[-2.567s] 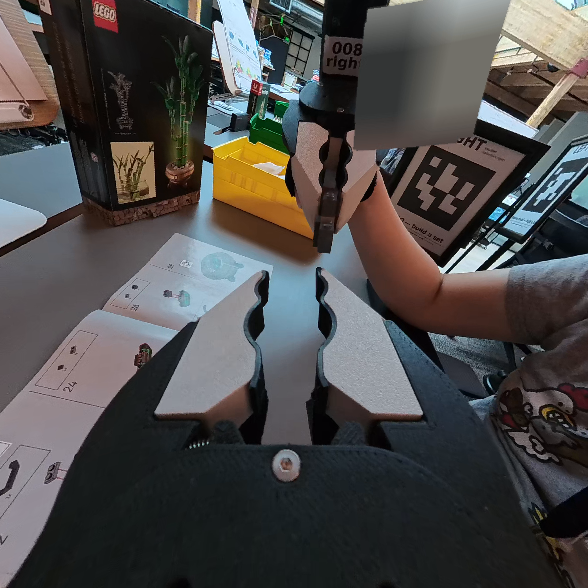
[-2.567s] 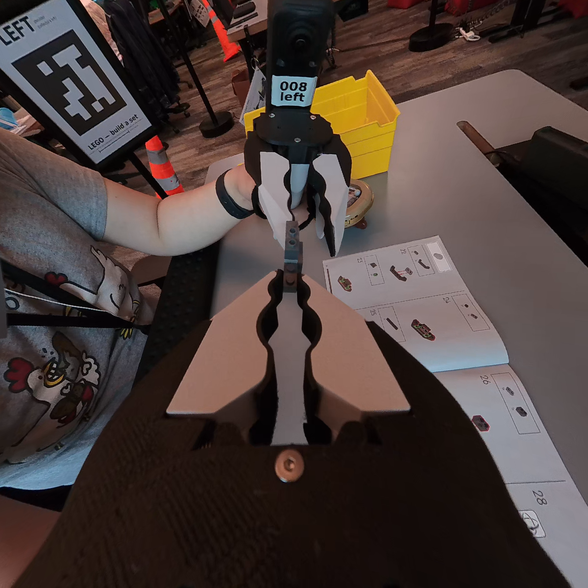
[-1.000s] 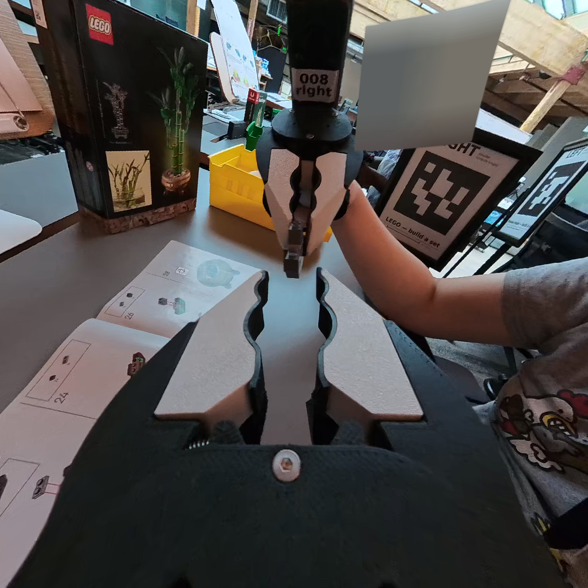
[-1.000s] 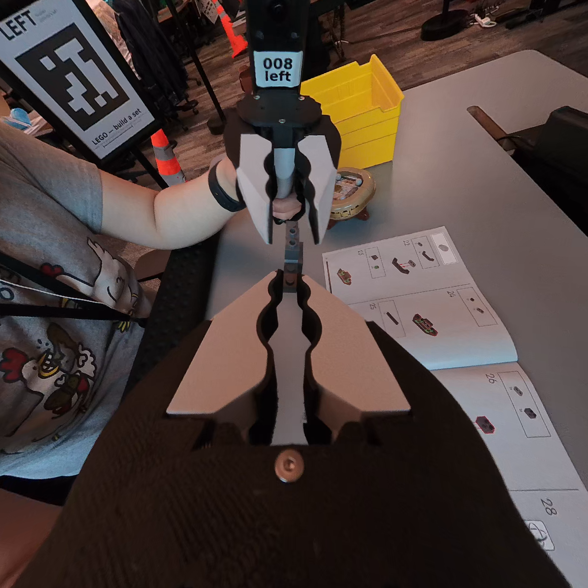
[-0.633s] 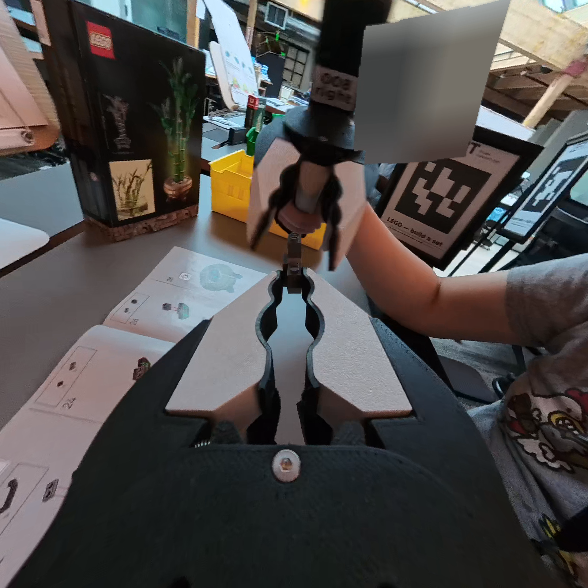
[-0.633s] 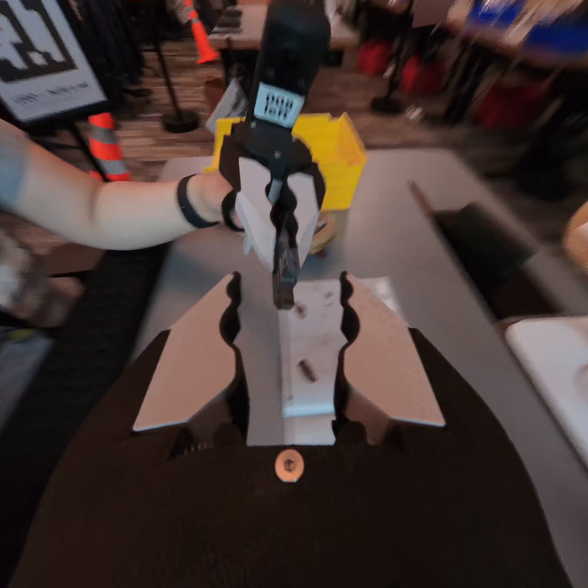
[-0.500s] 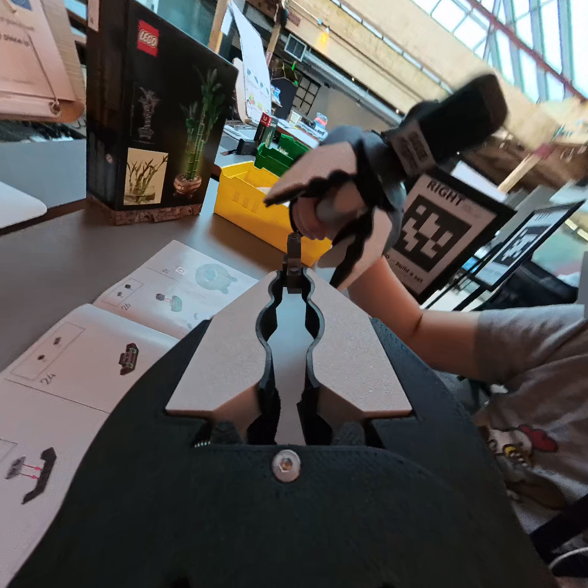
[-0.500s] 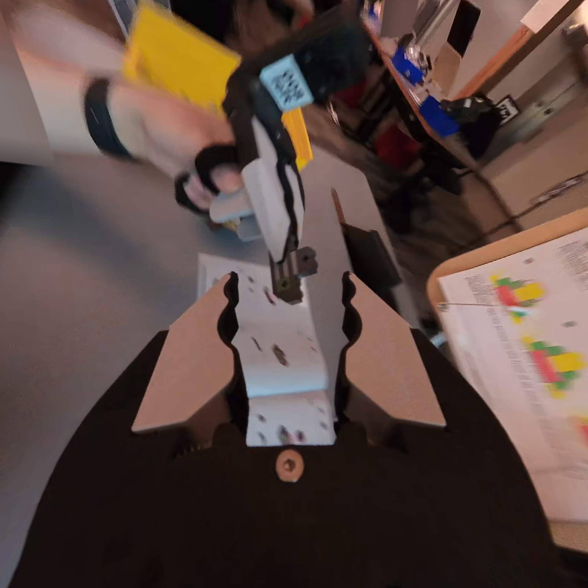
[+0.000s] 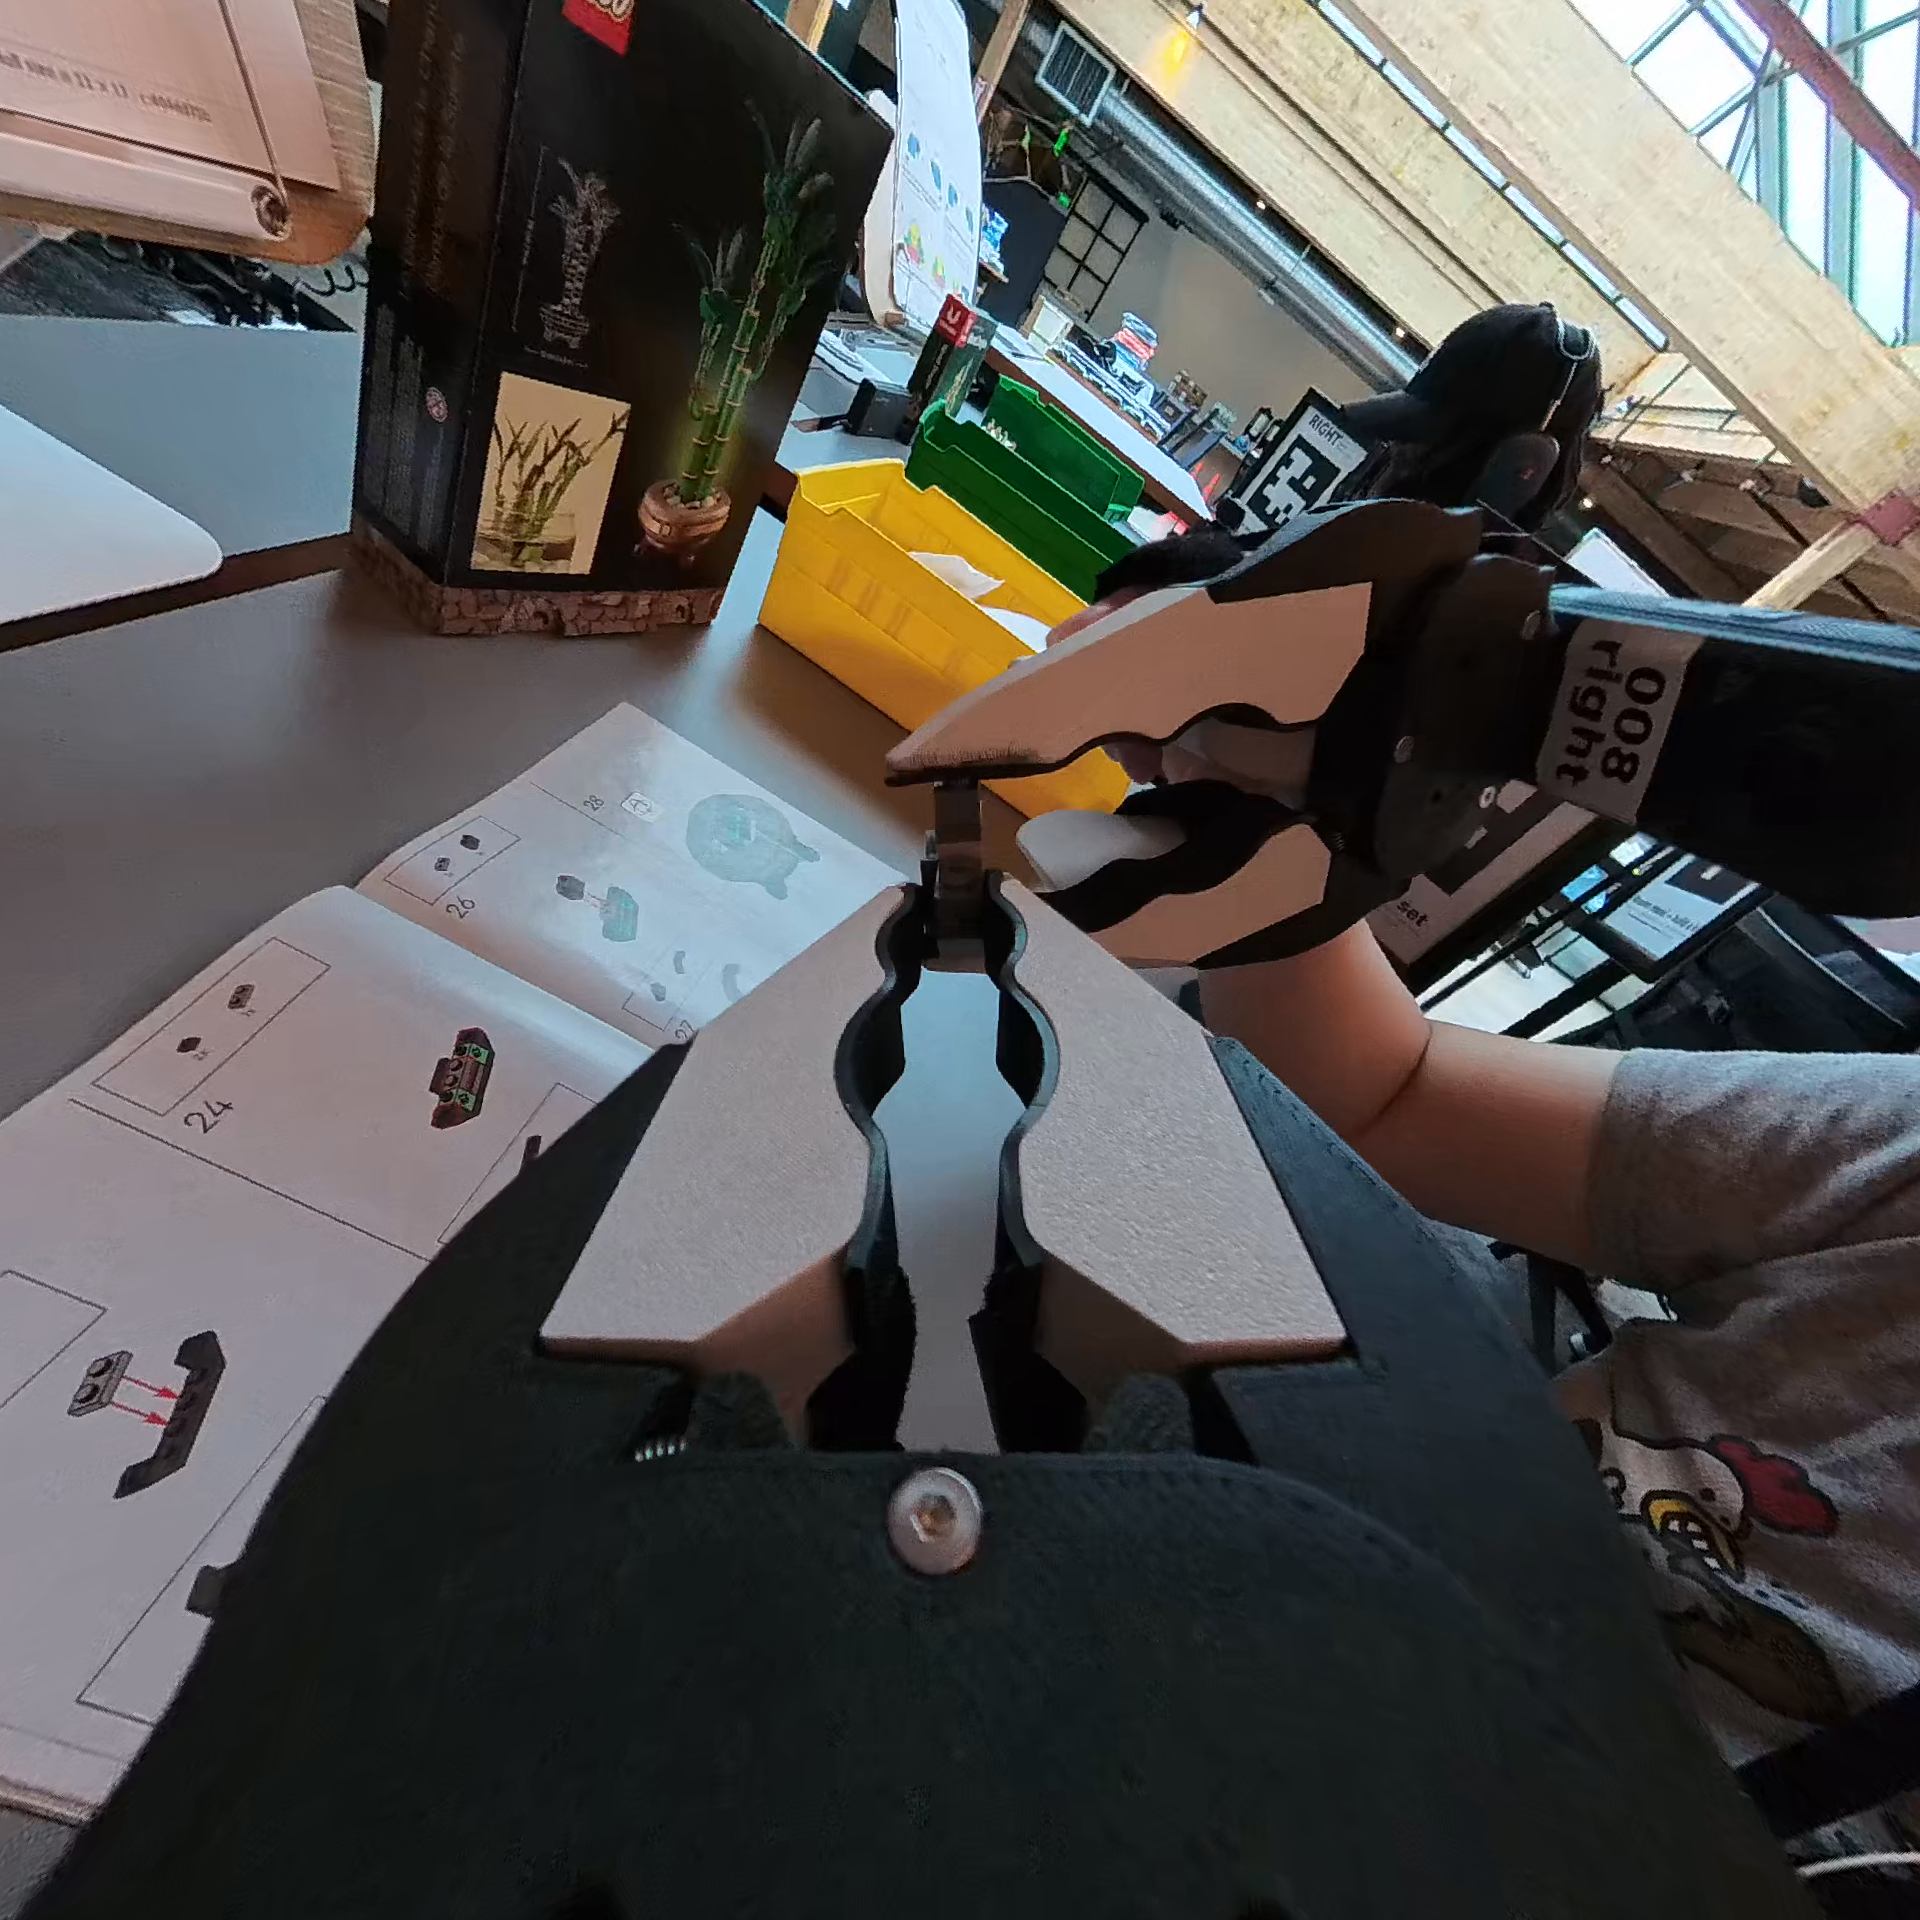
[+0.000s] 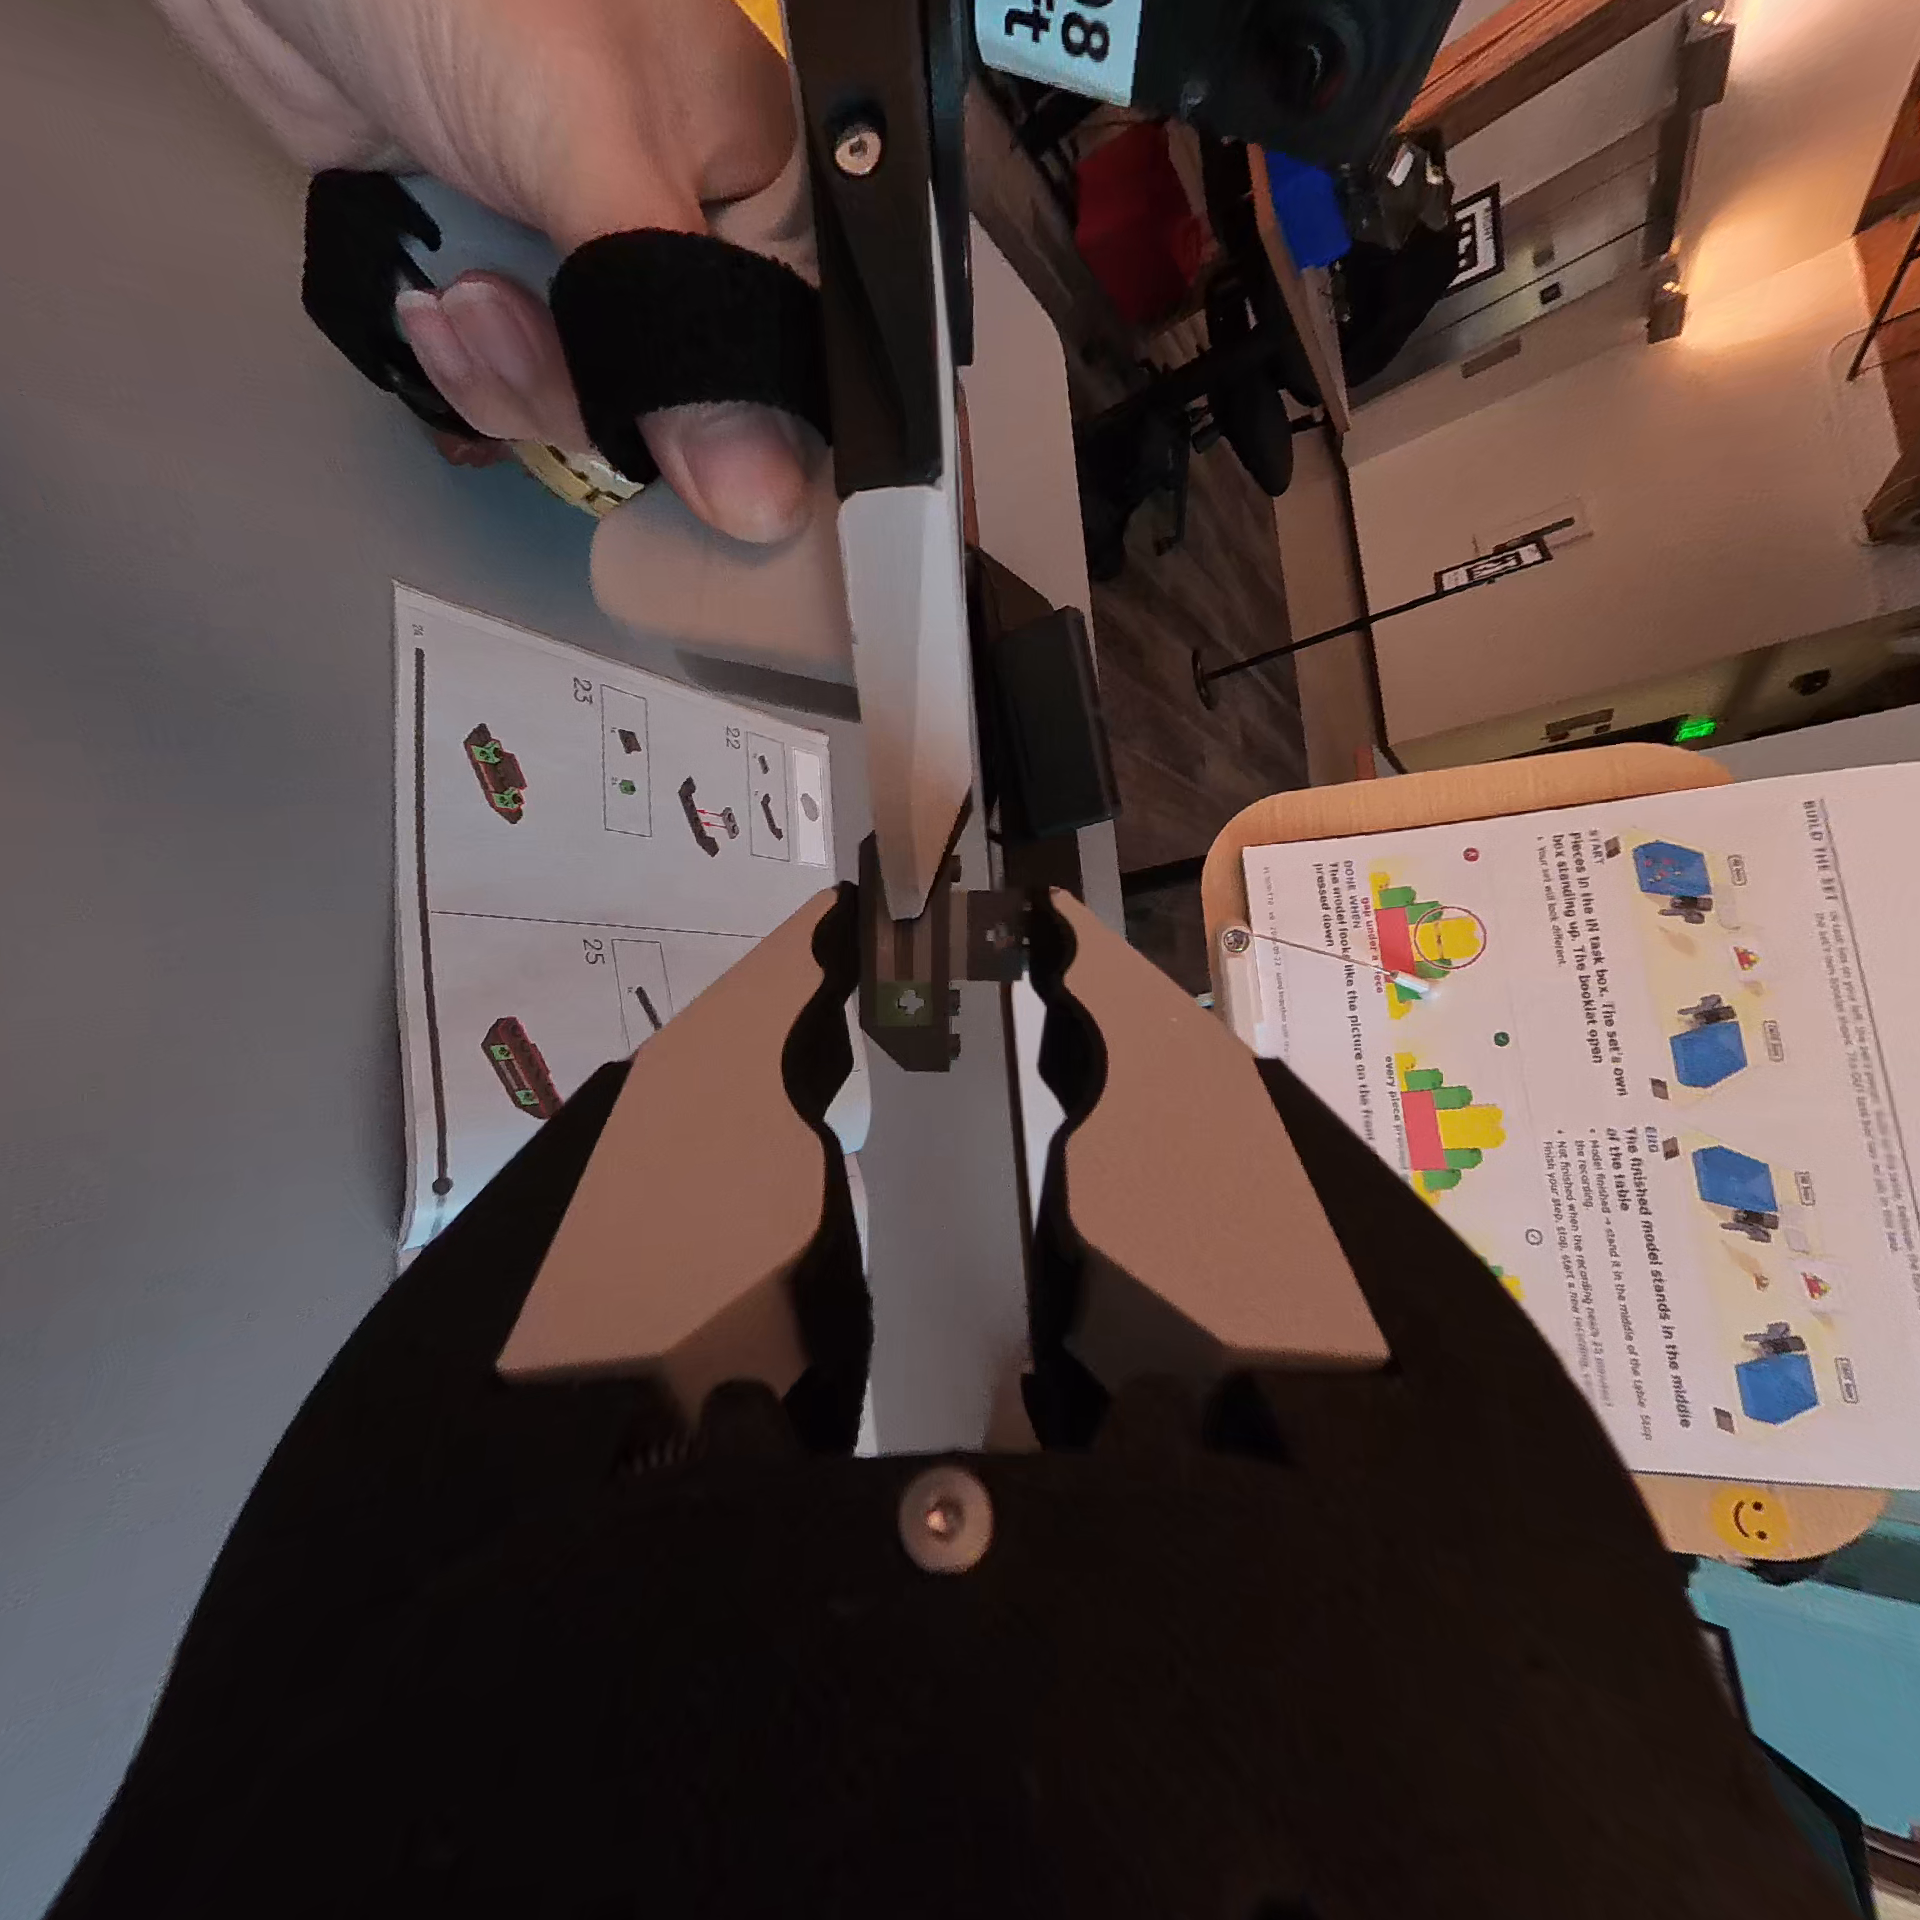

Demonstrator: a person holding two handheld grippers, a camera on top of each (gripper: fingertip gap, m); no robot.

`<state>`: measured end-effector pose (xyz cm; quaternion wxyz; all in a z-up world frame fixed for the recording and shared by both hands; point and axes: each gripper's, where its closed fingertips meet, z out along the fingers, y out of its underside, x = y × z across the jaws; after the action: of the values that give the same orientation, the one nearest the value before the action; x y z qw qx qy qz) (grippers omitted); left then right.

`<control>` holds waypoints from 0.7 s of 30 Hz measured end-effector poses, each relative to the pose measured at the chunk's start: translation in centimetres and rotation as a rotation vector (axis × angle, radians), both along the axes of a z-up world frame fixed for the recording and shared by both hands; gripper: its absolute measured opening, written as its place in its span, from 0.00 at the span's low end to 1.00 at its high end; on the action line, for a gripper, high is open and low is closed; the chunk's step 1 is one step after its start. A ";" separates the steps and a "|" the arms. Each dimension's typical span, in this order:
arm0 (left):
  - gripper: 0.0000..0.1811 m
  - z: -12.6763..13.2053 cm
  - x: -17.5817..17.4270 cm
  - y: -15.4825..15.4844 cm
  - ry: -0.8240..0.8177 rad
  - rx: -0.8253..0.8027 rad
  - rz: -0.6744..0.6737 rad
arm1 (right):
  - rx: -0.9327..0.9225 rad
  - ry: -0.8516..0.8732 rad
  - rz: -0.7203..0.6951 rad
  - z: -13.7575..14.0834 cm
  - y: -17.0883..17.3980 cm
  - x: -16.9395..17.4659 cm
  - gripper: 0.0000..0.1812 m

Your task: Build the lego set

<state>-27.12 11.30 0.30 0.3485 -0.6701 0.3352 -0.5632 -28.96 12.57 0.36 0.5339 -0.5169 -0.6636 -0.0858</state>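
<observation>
Pinching a small dark lego piece (image 9: 957, 902) at its tips, the left gripper (image 9: 956, 914) holds it above the open booklet (image 9: 312, 1049). The right gripper (image 10: 940, 935), turned sideways, closes around the same piece.

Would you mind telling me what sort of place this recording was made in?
Probably a large open workshop or lab set up for data recording, not a home. Long work tables with parts bins run under exposed timber beams, and framed marker boards stand on floor stands beside the table.
</observation>
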 end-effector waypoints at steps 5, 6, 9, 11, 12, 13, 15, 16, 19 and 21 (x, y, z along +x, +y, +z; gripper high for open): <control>0.05 1.0 -1.0 0.5 -0.026 0.013 0.029 | -0.034 0.066 -0.037 1.2 0.2 0.3 0.40; 0.05 1.3 -1.4 0.7 -0.035 0.017 0.038 | -0.048 0.072 -0.053 1.7 0.1 0.9 0.39; 0.05 2.7 -3.0 1.3 -0.094 0.043 0.070 | 0.123 0.151 -0.037 5.6 -0.1 3.4 0.28; 0.05 4.0 -3.8 1.2 -0.167 0.053 0.062 | 0.190 0.230 -0.074 7.9 0.2 5.6 0.26; 0.05 4.7 -4.1 1.1 -0.211 0.056 0.050 | 0.188 0.273 -0.107 8.7 0.6 6.8 0.27; 0.05 5.2 -4.3 0.9 -0.243 0.058 0.041 | 0.184 0.312 -0.129 9.2 0.9 7.8 0.27; 0.05 5.3 -4.4 1.0 -0.246 0.069 0.045 | 0.182 0.355 -0.158 9.7 1.4 9.3 0.22; 0.04 5.0 -4.3 1.0 -0.228 0.080 0.052 | 0.179 0.356 -0.166 9.6 1.5 9.6 0.16; 0.05 4.4 -3.7 0.9 -0.192 0.100 0.052 | 0.177 0.327 -0.191 9.3 1.8 9.5 0.15; 0.05 4.2 -3.4 0.8 -0.187 0.101 0.042 | 0.173 0.306 -0.194 8.8 1.9 9.0 0.15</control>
<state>-30.50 12.07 4.53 0.4233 -0.6030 0.3150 -0.5983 -19.98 14.49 9.21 0.6600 -0.5378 -0.5121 -0.1138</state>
